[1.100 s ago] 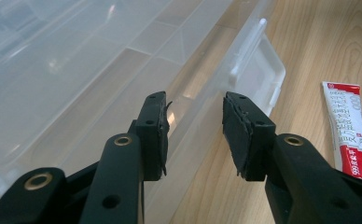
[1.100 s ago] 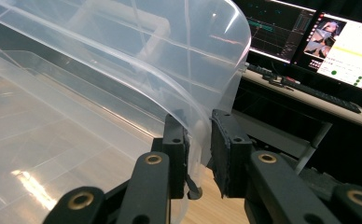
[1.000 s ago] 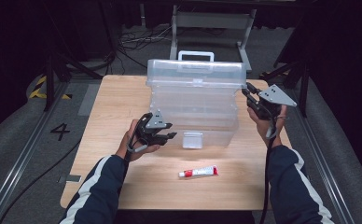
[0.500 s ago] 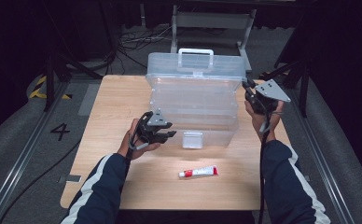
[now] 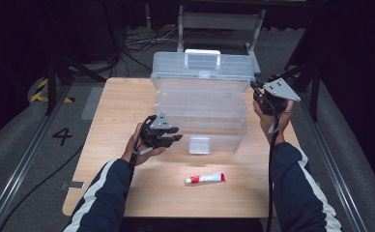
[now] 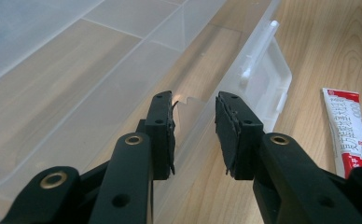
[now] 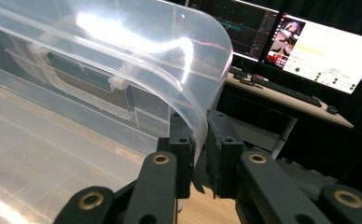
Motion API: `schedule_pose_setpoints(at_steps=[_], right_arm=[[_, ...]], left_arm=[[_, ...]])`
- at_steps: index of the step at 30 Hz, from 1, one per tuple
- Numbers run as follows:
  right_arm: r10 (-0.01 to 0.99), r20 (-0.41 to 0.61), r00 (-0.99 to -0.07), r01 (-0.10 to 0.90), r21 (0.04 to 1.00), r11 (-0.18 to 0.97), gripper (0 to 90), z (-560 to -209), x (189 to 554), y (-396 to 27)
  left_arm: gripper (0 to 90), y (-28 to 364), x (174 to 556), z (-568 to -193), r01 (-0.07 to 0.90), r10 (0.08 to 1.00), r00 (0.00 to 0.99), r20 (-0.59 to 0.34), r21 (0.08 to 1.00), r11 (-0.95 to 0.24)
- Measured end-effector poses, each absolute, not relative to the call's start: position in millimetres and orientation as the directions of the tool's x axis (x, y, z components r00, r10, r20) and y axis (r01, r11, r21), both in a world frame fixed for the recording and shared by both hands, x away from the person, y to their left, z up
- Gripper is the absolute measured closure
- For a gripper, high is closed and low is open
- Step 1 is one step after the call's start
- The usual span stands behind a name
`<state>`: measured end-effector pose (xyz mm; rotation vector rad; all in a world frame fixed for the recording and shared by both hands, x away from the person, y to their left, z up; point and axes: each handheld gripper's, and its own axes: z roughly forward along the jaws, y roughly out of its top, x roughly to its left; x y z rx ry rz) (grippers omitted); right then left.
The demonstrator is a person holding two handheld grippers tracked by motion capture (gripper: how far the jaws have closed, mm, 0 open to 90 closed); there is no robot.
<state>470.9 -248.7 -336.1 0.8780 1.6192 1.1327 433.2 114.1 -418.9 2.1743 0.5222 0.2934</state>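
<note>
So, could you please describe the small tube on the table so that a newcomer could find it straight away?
Start at the large clear plastic box in the middle of the wooden table. Come toward the person's edge, past the box's front latch, to the tube lying flat on bare wood between the two sleeves. It is the sole small loose item: white, with a red cap and red print.

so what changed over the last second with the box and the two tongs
The right tongs, clamped on the edge of the lid of the clear box, swung up and back, lifting the lid further open; its handle rose with it. The left tongs stayed put at the box's front left, jaws apart astride its front wall. The tube and the box did not shift on the table.
</note>
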Motion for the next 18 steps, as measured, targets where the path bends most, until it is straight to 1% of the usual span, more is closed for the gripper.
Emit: schedule_pose_setpoints(at_steps=[10, 15, 18], right_arm=[[0.908, -0.285, -0.307, 0.043, 0.949, 0.312, 82.1, -333, 468, -249], [0.907, -0.283, -0.310, 0.052, 0.948, 0.314, 82.6, -329, 474, -249], [0.911, -0.266, -0.315, 0.068, 0.951, 0.301, 82.9, -326, 481, -251]], left_arm=[[67.9, 116, 432, -418, 0.261, 0.450, 0.893, 0.019, 0.792, -0.552], [68.0, 116, 434, -418, 0.268, 0.443, 0.897, 0.005, 0.790, -0.552], [68.0, 116, 433, -418, 0.263, 0.441, 0.898, 0.013, 0.786, -0.559]])
